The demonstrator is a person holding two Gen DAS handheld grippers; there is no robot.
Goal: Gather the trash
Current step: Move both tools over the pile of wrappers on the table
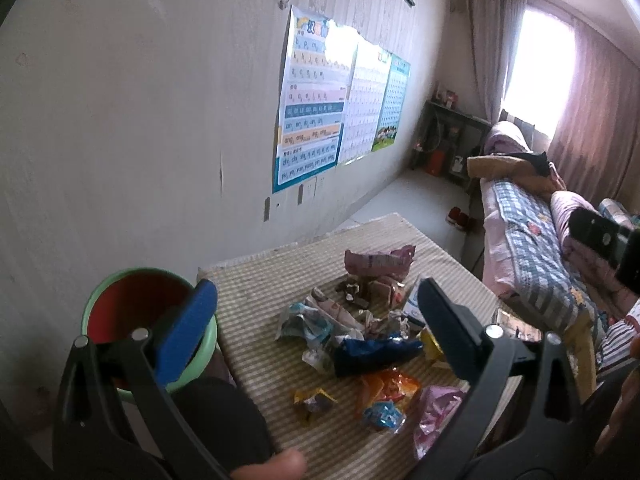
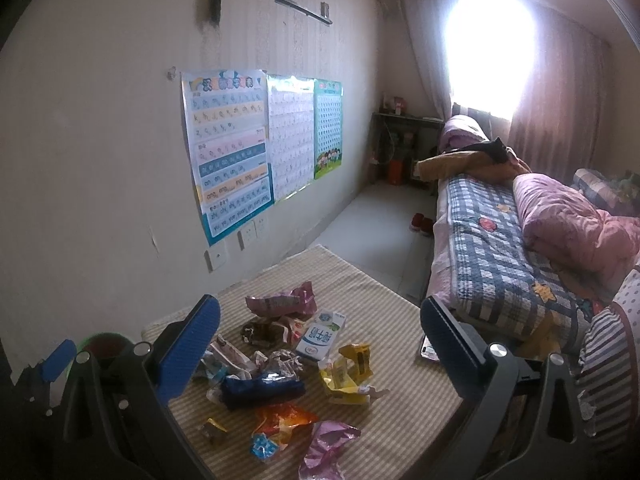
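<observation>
Trash (image 2: 280, 376) lies in a loose heap on the striped cloth of the table (image 2: 400, 344), between the spread fingers of both grippers. Nearest in the right wrist view are a pink foil wrapper (image 2: 326, 446) and an orange snack bag (image 2: 282, 420), with a small blue packet (image 2: 264, 446) touching the orange one. Behind them sits a dark blue wrapper (image 2: 262, 390), a yellow wrapper (image 2: 348, 376) to its right, and a white milk carton (image 2: 320, 336) just beyond. A crumpled pink bag (image 2: 282, 304) marks the far side of the heap. The right gripper (image 2: 320, 360) hangs above the table with its jaws wide apart and nothing between them. The left gripper (image 1: 316, 332) is likewise spread and holds nothing; its blue pad (image 1: 186, 332) overlaps a green-rimmed bin (image 1: 96, 304) with a red inside that stands off the table's left edge. Farther off, three learning posters (image 2: 228, 152) hang on the wall, a bed (image 2: 488, 248) with a checked quilt runs along the right, and a bright curtained window (image 2: 492, 40) closes the far end of the room.
</observation>
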